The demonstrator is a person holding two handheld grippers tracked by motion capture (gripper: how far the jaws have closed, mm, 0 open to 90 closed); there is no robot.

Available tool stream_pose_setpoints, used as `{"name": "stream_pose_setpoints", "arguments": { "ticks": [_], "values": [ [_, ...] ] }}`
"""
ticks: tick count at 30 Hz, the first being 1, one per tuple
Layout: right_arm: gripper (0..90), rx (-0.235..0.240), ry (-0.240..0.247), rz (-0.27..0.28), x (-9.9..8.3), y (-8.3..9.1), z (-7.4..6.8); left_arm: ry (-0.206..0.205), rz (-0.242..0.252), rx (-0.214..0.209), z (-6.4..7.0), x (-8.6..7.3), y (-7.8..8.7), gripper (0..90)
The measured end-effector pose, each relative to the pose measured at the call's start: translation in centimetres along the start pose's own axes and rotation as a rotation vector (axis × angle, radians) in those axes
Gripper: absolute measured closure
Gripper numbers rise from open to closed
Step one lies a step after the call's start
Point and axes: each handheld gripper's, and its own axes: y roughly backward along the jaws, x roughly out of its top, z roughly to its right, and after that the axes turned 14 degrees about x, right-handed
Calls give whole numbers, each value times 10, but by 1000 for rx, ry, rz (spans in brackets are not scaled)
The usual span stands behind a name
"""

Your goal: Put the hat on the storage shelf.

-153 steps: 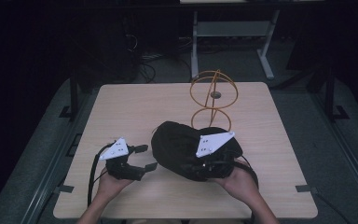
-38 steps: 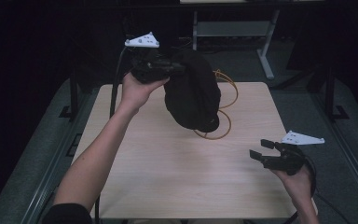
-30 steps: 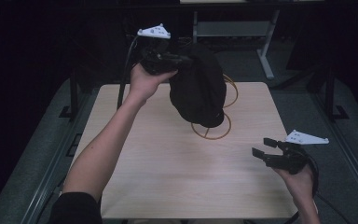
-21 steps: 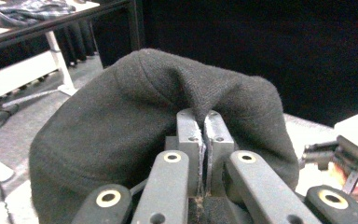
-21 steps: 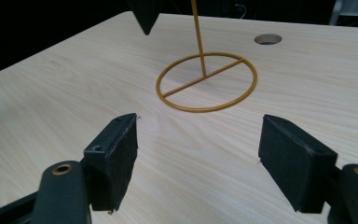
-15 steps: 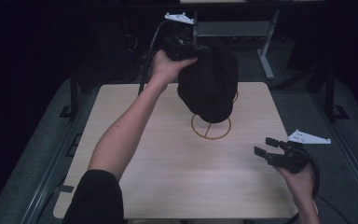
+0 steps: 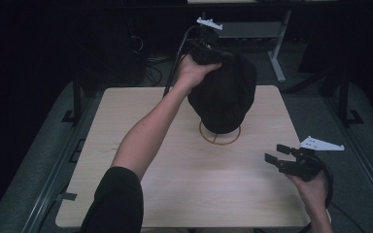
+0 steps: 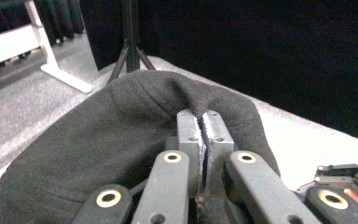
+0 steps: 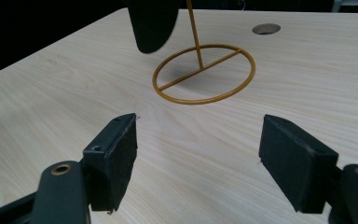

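high view has the left tool (image 7: 209, 46) pinched tight on a soft black fabric cap (image 7: 223, 97), draped over the gold wire stand (image 7: 219, 133) on the pale wooden worktop (image 7: 126, 116). right tool (image 7: 284, 158) gapes empty. an off-centre release could let it slide off.

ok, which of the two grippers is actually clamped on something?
The left gripper: its jaws are shut on a fold of the black fabric hat over the gold wire stand. The right gripper hangs open above the wooden table.
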Motion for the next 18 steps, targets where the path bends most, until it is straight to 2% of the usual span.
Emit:
{"name": "stream_pose_setpoints", "arguments": {
  "ticks": [3,4,5,6,7,8,10,11,13,15,18],
  "values": [
    [275,4,-5,-1,-1,-1,0,-11,-57,6,3,1,-13,878],
    [275,4,-7,-3,-1,-1,0,-34,-69,24,6,1,-16,874],
    [275,4,-7,-3,-1,-1,0,-34,-69,24,6,1,-16,867],
    [275,3,-7,-7,-1,-2,0,-69,-82,47,10,2,-19,867],
    [277,8,-3,-18,-2,-3,2,-86,-93,54,14,4,-22,858],
    [277,8,-4,-19,-2,-4,2,-89,-103,54,14,5,-24,857],
    [277,8,-7,-20,-3,-4,2,-79,-116,54,14,4,-27,849],
    [277,1,-6,-32,-4,-5,2,-78,-139,55,13,4,-29,793],
    [276,1,-4,-31,-5,-5,2,-56,-180,54,8,1,-32,748],
    [276,-2,-3,-31,-5,-5,2,-45,-170,43,7,0,-31,692],
    [276,-3,-6,-31,-6,-5,2,-48,-175,44,8,0,-29,618]
  ]
}}
